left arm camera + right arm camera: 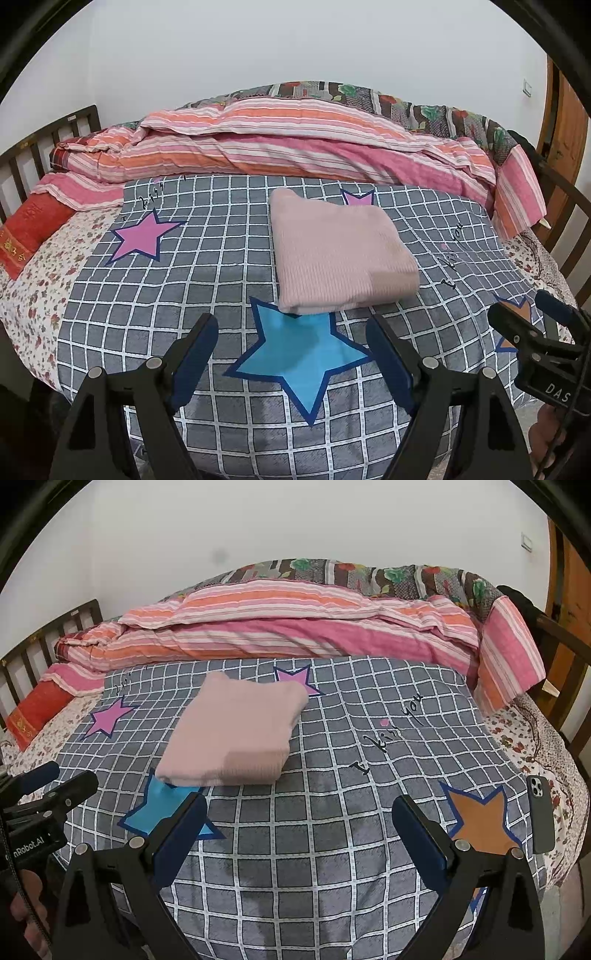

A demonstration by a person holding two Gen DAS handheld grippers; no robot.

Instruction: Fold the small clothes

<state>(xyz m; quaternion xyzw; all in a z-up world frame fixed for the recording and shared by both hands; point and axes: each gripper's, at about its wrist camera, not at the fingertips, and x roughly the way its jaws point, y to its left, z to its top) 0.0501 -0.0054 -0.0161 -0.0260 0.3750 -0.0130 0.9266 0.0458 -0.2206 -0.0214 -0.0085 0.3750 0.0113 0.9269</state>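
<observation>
Left gripper [291, 354]: your jaws wide apart, holding nothing.
Right gripper [299, 834]: same.
Pink garment [340, 254]: folded, 12 o'clock on checked blanket [207, 266].

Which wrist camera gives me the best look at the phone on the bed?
The right wrist view: the dark phone lies in full sight, back up, beside the orange star on the checked blanket. The left wrist view does not show it.

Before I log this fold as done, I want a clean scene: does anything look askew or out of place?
The pink folded garment lies neat but skewed to the blanket's grid. A dark phone lies at the bed's right edge, unrelated to folding. Both grippers, left and right, are open and empty.
</observation>
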